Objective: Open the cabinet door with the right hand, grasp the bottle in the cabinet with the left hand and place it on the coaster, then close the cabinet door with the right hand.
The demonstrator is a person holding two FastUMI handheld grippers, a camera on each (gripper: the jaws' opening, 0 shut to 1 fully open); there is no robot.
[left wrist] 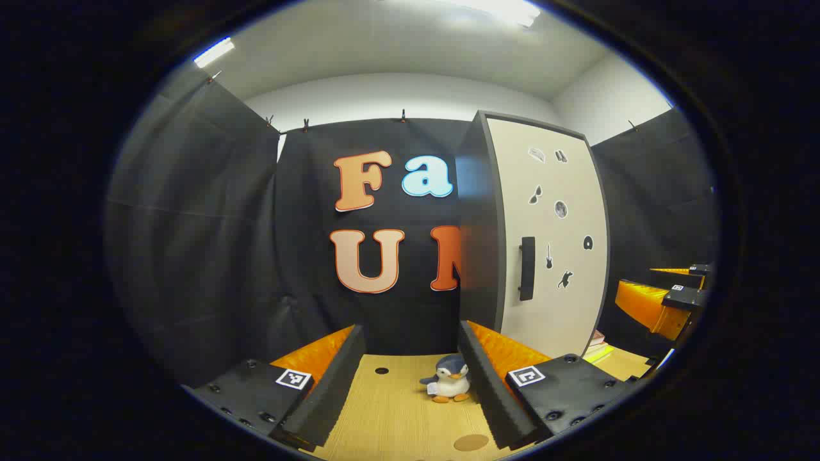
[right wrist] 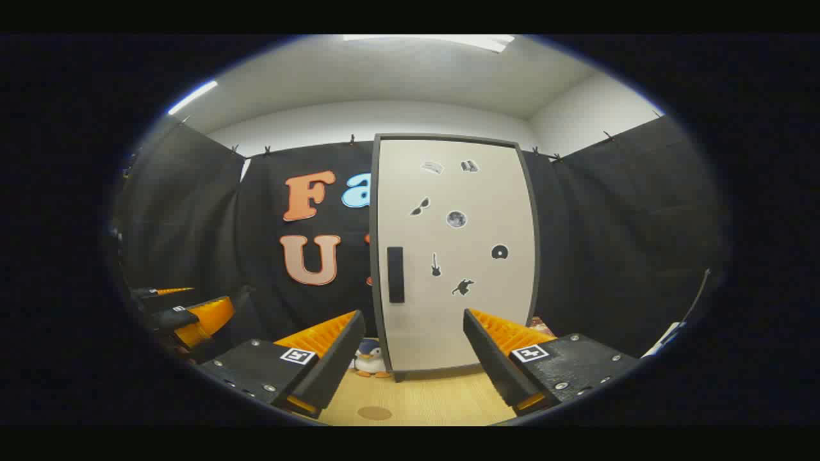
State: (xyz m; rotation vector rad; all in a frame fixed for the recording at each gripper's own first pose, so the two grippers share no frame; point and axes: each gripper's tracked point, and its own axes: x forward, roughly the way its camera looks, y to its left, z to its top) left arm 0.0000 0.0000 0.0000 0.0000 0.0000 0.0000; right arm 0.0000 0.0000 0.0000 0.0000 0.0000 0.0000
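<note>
A tall cabinet with a pale door (right wrist: pixel 455 256) stands upright on the wooden table, its door closed, stickers on its face and a dark vertical handle (right wrist: pixel 396 274) at the left. In the left gripper view the same cabinet (left wrist: pixel 551 256) is at the right, handle (left wrist: pixel 526 267) facing me. A round brown coaster (left wrist: pixel 471 442) lies on the table between my left gripper's fingers, and shows again as the coaster (right wrist: pixel 374 413) in the right gripper view. My left gripper (left wrist: pixel 410 390) is open and empty. My right gripper (right wrist: pixel 413 358) is open in front of the door, well short of it. The bottle is hidden.
A small penguin plush (left wrist: pixel 450 379) sits on the table left of the cabinet's foot; the penguin (right wrist: pixel 369 360) peeks past the right gripper's left finger. The other gripper (left wrist: pixel 666 301) shows at far right; the left one (right wrist: pixel 186 317) at far left. Some books (left wrist: pixel 599 349) lie behind the cabinet.
</note>
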